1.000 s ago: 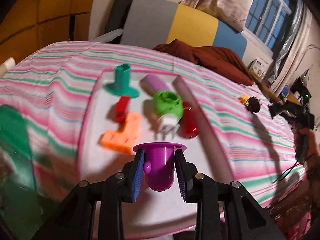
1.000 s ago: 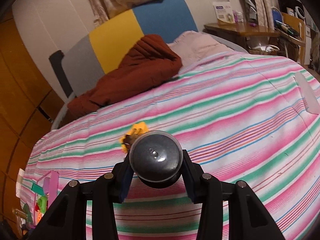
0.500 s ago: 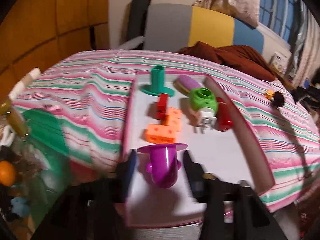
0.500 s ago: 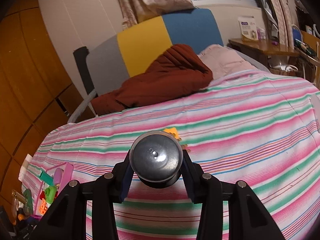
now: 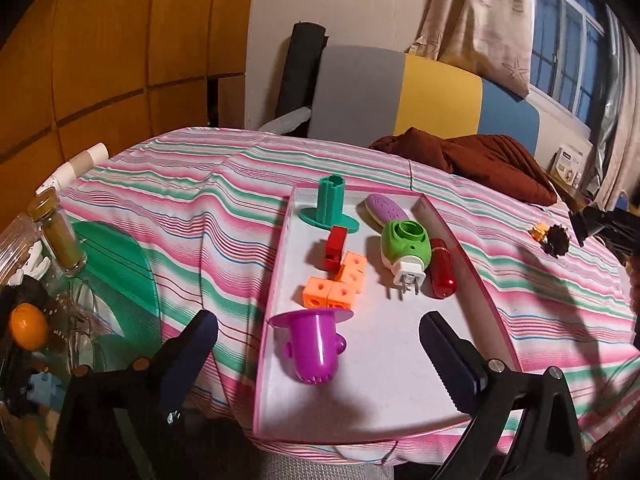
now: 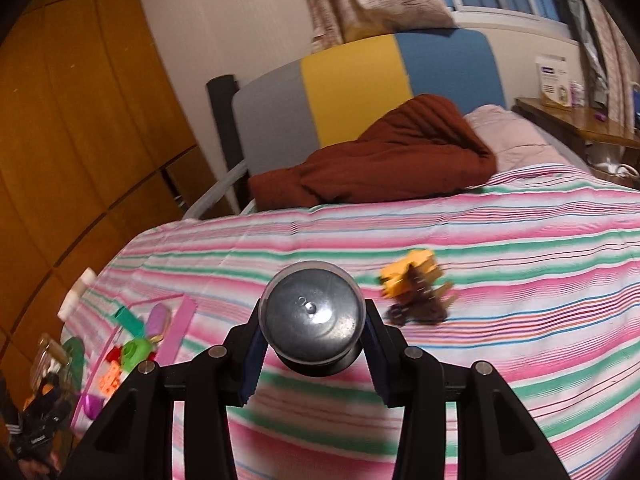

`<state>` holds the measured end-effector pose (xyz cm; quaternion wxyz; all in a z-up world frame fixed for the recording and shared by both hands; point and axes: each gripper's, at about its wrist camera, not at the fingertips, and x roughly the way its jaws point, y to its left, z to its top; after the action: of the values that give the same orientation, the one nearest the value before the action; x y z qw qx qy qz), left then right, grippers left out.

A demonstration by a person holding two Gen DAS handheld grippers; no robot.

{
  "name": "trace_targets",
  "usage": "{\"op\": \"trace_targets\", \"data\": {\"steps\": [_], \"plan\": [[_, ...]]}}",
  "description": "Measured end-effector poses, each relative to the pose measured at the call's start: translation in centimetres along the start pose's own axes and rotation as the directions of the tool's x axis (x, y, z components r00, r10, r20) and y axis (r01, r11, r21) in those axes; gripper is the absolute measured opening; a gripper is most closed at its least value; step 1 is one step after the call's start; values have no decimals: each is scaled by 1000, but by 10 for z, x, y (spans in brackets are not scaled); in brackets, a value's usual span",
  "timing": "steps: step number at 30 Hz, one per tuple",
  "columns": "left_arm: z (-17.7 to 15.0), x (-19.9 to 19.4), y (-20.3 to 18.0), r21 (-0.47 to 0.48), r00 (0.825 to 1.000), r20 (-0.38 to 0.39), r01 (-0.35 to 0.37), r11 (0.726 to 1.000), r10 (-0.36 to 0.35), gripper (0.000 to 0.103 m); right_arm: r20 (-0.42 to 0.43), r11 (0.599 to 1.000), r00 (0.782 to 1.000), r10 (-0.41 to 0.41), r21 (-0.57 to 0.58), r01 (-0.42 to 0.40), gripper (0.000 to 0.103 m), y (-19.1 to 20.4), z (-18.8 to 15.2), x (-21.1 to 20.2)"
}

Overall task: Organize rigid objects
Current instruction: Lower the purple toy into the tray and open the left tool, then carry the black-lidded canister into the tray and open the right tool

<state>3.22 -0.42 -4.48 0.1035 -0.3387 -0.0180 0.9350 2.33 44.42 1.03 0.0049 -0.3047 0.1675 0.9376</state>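
Purple cup (image 5: 316,350) beside orange blocks (image 5: 338,284)

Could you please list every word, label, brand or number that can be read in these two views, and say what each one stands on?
No text can be read in either view.
White box on the wooden side table: it bears blue print, too small and blurred to read.
Dark round container held in the right gripper: a small embossed mark at its centre, unreadable.
Toys in the pink tray: no lettering visible.
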Motion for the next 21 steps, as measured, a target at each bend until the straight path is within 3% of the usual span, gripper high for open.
{"op": "trace_targets", "data": {"steps": [5,14,21], "plan": [[-2,-4,-1,-4,1000,0,-9,1000,9,102,-51,993,993,105,-38,-107,44,37,-19,3],[-1,-7,9,-47,999,10,-36,998,37,102,-218,926,924,313,-148,-349,44,143,-74,14],[-1,-16,22,-76,996,45,-69,995,72,103,-276,895,901,334,-206,-395,44,192,-88,24]]}}
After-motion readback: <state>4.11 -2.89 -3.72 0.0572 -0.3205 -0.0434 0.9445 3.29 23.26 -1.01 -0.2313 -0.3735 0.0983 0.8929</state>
